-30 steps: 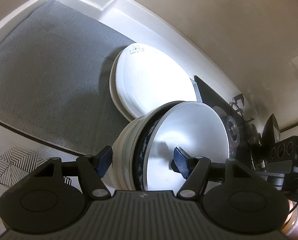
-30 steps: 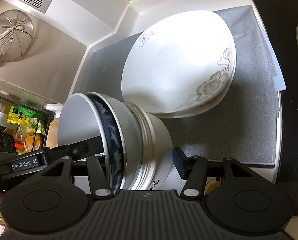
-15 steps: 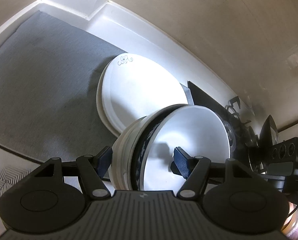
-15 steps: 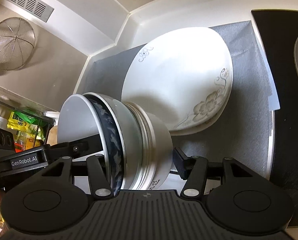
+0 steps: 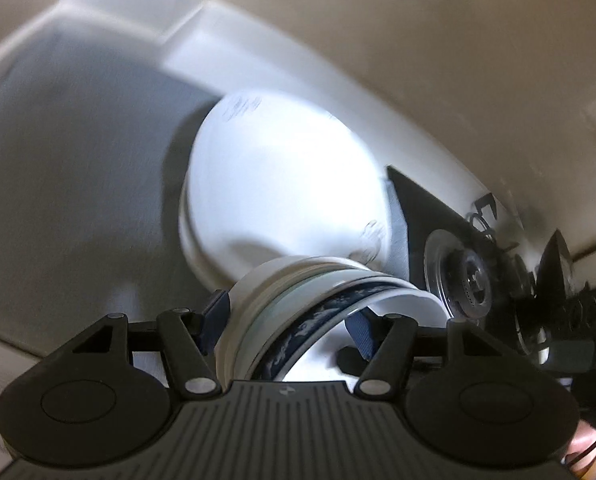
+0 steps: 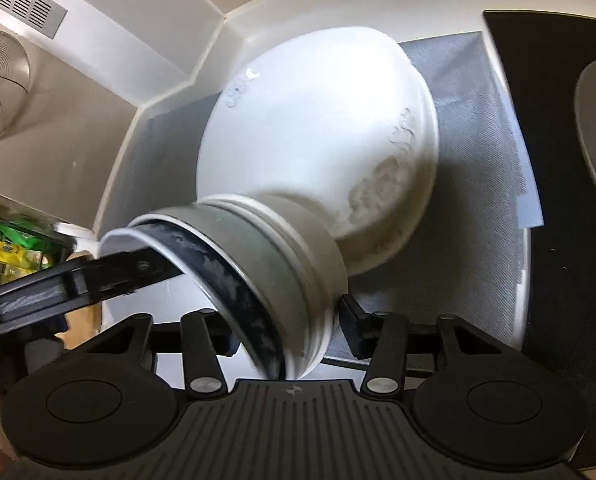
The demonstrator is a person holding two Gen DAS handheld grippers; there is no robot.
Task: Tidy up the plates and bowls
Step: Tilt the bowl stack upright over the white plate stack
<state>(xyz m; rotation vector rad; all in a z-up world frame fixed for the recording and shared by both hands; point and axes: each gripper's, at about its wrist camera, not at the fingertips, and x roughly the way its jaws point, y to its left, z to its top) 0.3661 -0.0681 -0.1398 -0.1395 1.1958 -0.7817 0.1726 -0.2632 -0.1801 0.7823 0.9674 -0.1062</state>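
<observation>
You are gripping a nested stack of bowls (image 6: 257, 276) from both sides — your left gripper (image 5: 287, 318) and right gripper (image 6: 285, 328) are each straddling its rim, jaws closing on it. The stack is tilting over the front edge of the floral white plates (image 6: 318, 148), which are lying on a grey mat (image 6: 470, 120) beside the black stove (image 6: 554, 184). Any lettering on the left tool is blurring past reading.
</observation>
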